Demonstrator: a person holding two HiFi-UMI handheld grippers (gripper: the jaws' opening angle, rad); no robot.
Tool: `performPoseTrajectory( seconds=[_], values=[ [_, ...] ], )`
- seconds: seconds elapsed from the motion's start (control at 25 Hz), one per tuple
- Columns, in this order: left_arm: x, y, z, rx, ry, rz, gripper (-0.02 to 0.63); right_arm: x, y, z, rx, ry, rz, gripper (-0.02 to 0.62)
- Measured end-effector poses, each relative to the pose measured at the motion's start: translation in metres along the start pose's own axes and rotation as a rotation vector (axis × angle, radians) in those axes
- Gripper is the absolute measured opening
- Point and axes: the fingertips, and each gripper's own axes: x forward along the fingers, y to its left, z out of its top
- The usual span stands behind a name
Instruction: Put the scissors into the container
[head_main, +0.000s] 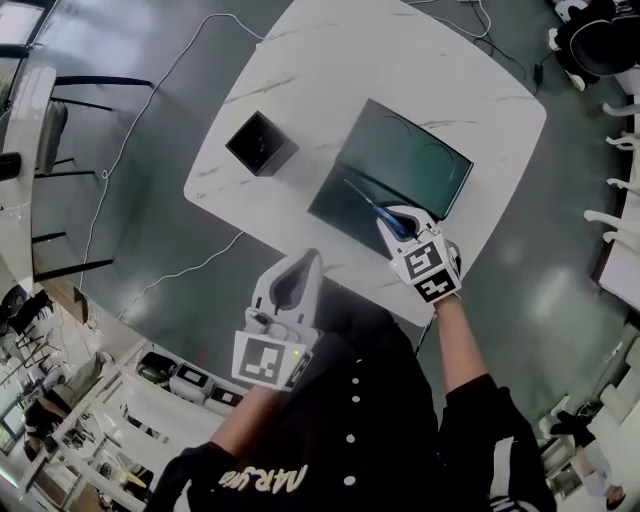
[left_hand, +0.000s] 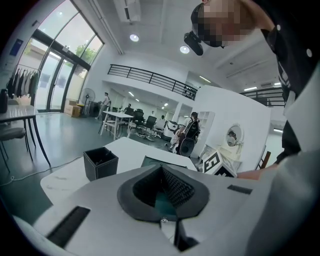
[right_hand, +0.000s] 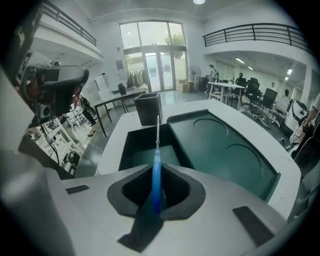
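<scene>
Blue-handled scissors (head_main: 383, 213) are gripped by the handle in my right gripper (head_main: 402, 224), which is shut on them above the near edge of the dark green tray (head_main: 420, 160). Their thin blades point up and left towards the black square container (head_main: 260, 143), which stands open-topped and apart on the white table (head_main: 400, 60). In the right gripper view the scissors (right_hand: 156, 167) stick straight out between the jaws, with the container (right_hand: 148, 107) beyond the blade tip. My left gripper (head_main: 300, 275) hangs off the table's near edge, shut and holding nothing.
The tray (right_hand: 220, 145) has a deep compartment and a shallow part with two round recesses. A white cable (head_main: 150, 100) trails over the grey floor to the table's left. White shelving (head_main: 110, 420) stands at the lower left, and black chairs (head_main: 600, 40) at the upper right.
</scene>
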Motion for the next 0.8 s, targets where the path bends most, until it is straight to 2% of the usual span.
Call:
performPoseTrajectory(
  seconds=[0.36, 0.8],
  values=[
    [0.001, 0.009, -0.021, -0.029, 0.032, 0.016, 0.026, 0.034, 0.002, -0.020, -0.029, 0.150, 0.041, 0.061],
    [0.001, 0.014, -0.024, -0.045, 0.044, 0.029, 0.026, 0.050, 0.025, -0.020, -0.034, 0.230, 0.170, 0.061]
  ],
)
